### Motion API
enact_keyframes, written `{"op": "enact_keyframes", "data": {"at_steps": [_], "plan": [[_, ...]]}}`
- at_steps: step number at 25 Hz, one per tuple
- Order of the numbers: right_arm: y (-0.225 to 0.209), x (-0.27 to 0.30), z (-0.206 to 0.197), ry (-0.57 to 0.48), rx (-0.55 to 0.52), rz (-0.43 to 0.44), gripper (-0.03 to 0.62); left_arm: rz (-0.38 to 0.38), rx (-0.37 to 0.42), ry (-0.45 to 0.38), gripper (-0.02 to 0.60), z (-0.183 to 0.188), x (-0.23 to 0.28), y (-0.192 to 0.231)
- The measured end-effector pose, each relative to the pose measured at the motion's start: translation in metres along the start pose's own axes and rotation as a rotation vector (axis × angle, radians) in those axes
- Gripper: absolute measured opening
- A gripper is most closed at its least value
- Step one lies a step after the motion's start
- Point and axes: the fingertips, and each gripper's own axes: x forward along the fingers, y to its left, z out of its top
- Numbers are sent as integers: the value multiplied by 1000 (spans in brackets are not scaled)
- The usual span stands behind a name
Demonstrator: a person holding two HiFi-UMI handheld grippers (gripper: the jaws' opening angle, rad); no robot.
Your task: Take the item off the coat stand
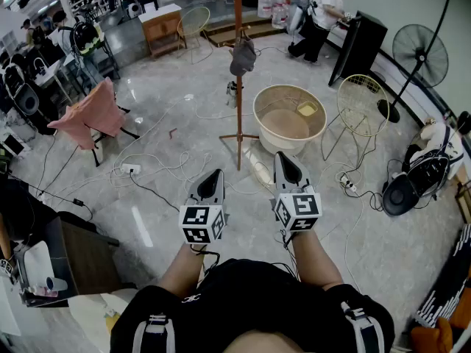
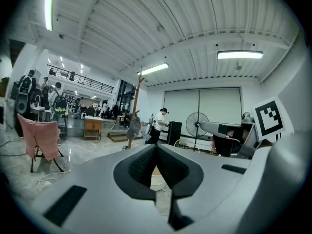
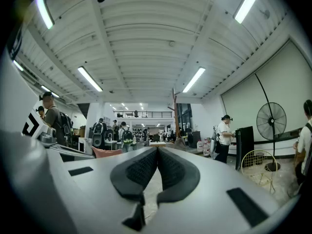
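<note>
Left tongs point(image 1: 214, 173) and right tongs point(image 1: 282, 156) pressed together, empty, we face the far coat stand point(image 1: 238, 116); we should close in, spread one, lift the grey item point(image 1: 243, 56) upward.

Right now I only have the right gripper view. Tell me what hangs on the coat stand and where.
Observer: The head view shows a dark grey item, cap-like, hanging partway up the coat stand.
Operator: Report the left claw's state.
Observer: The left gripper view shows the left claw shut, with nothing between its jaws.
Operator: Tell me what lies in my path.
Observer: In the head view, loose cables lie between us and the stand's base.
</note>
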Motion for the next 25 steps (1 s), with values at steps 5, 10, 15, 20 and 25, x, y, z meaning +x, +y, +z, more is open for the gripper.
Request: {"op": "enact_keyframes", "data": {"at_steps": [5,10,15,20,25], "plan": [[15,-6,0,-11,14,17,17,5,2,-3,17,1,-9,2],[18,-1,0,-8,18,19,17,5,10,-1,17,4,-7,5],[29,7,0,-11,4,21,17,-12,13,-15,17,6,-8,15],[34,18,-3,-11,19,-1,17,-12,13,-5,17,4,-8,32],[24,39,4,-10,28,1,17,10,8,-3,17,15,6,44]]}}
